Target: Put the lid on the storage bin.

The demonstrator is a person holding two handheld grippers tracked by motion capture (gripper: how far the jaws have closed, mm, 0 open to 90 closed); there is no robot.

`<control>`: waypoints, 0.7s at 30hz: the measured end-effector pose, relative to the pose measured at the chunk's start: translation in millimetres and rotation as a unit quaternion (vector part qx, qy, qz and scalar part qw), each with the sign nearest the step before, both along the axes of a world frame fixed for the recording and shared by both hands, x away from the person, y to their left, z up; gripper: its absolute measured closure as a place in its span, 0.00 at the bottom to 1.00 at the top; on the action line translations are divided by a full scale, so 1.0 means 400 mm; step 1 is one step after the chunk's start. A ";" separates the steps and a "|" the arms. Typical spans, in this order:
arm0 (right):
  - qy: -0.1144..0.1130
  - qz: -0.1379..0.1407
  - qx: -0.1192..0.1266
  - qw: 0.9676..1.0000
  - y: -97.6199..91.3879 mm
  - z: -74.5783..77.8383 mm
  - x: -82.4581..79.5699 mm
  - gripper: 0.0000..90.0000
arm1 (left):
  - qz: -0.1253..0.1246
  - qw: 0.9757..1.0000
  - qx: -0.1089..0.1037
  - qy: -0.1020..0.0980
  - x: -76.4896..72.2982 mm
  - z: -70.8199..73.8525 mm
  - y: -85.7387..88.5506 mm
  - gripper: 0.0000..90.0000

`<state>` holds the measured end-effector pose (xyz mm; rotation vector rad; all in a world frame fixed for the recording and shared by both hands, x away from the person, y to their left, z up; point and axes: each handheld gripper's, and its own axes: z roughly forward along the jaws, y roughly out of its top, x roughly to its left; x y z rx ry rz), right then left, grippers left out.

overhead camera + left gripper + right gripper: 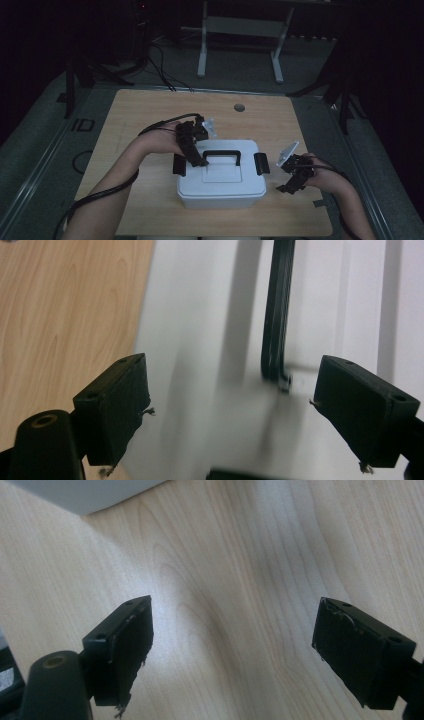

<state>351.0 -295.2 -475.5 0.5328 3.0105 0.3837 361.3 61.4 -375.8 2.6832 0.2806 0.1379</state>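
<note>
A white box (221,175) with a lid is sitting on the wooden worktop (135,115), in the lower middle of the high view. The box has a black handle (223,156) lying on top of its lid. It also has a black clip on its left side (179,165) and another black clip on its right side (261,163).

The left claw (199,161) is hanging over the left part of the lid, just beside the left end of the handle. A hand is holding it from the left of the frame, and a black cable is trailing back along the arm. In the left gripper view, its two black jaws are standing wide apart, with nothing between them. The white lid (210,340) is lying under them, and the handle (277,315) is running up the middle of that frame. A strip of worktop is showing in the upper left.

The right claw (286,187) is sitting at the right of the box, near the right clip but not touching it. In the right gripper view its jaws are also standing wide apart and gripping nothing. Bare wood (240,580) is lying under them, and a corner of the white box (90,492) is peeking in at the upper left.
</note>
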 end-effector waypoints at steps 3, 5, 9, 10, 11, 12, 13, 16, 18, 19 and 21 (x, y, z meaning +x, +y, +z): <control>0.000 -0.002 -0.002 1.000 -0.002 -0.002 0.002 0.18 | 0.007 1.000 -0.005 0.000 -0.003 0.001 0.032 0.17; 0.001 -0.002 -0.002 1.000 -0.003 -0.003 0.002 0.18 | 0.015 1.000 -0.012 0.001 -0.004 0.002 0.055 0.17; -0.001 -0.005 0.000 1.000 -0.003 -0.002 0.002 0.18 | 0.027 0.999 -0.022 0.001 -0.009 0.002 0.098 0.17; -0.001 -0.006 0.000 1.000 -0.003 -0.001 0.002 0.18 | 0.026 0.999 -0.025 0.000 -0.011 0.002 0.109 0.17; -0.001 -0.006 -0.001 1.000 -0.003 0.000 0.001 0.18 | 0.028 0.999 -0.029 -0.001 -0.014 0.002 0.119 0.17; -0.002 -0.007 -0.001 1.000 -0.004 0.000 0.001 0.18 | 0.030 0.999 -0.029 -0.002 -0.015 0.002 0.129 0.17; -0.003 -0.008 0.000 1.000 -0.004 0.001 0.002 0.18 | 0.035 0.999 -0.032 -0.001 -0.016 0.002 0.138 0.17; -0.004 -0.011 0.002 1.000 -0.005 0.002 0.002 0.18 | 0.039 0.998 -0.057 0.002 -0.019 0.001 0.169 0.17; -0.004 -0.012 0.006 1.000 -0.004 0.001 0.002 0.18 | 0.048 0.997 -0.060 0.006 -0.019 -0.004 0.185 0.17; -0.003 -0.012 0.006 1.000 -0.004 0.000 0.001 0.18 | 0.050 0.997 -0.061 0.005 -0.020 -0.007 0.189 0.17; -0.003 -0.012 0.005 1.000 -0.004 -0.002 0.002 0.18 | 0.054 0.997 -0.056 0.007 -0.021 -0.013 0.202 0.17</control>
